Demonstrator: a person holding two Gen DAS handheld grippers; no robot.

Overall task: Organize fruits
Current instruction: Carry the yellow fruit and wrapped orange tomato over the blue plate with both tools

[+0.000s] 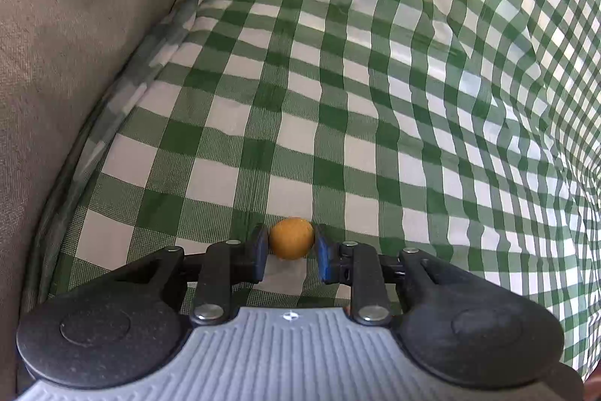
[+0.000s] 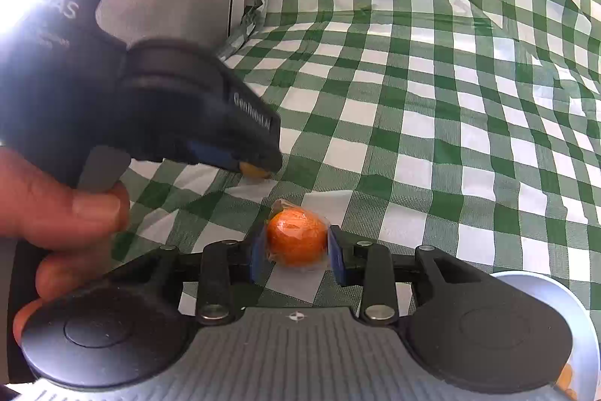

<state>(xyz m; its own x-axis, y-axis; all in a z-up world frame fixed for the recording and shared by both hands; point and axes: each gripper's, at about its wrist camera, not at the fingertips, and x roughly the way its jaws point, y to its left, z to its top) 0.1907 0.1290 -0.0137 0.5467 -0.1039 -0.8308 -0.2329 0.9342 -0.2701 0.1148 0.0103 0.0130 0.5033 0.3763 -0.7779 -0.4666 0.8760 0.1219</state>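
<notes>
the left gripper (image 1: pixel 291 243) was clamped on a small yellow fruit (image 1: pixel 291 238), just over the checked cloth (image 1: pixel 375 100). the right gripper (image 2: pixel 296 247) pinched a wrapped orange (image 2: pixel 296 241) between its blue pads (image 2: pixel 336 250), beside a bowl (image 2: pixel 544 292). a hand (image 2: pixel 49 213) held the left gripper.

A wrinkled woven green-and-white checked cloth (image 1: pixel 375 100) lies matt. The small yellow-brown fruit (image 1: pixel 291 238) has a dull, finely rough skin; the orange fruit (image 2: pixel 296 237) gleams under glossy clear plastic wrap. Grey cushion fabric (image 1: pixel 75 62) looks coarse.
</notes>
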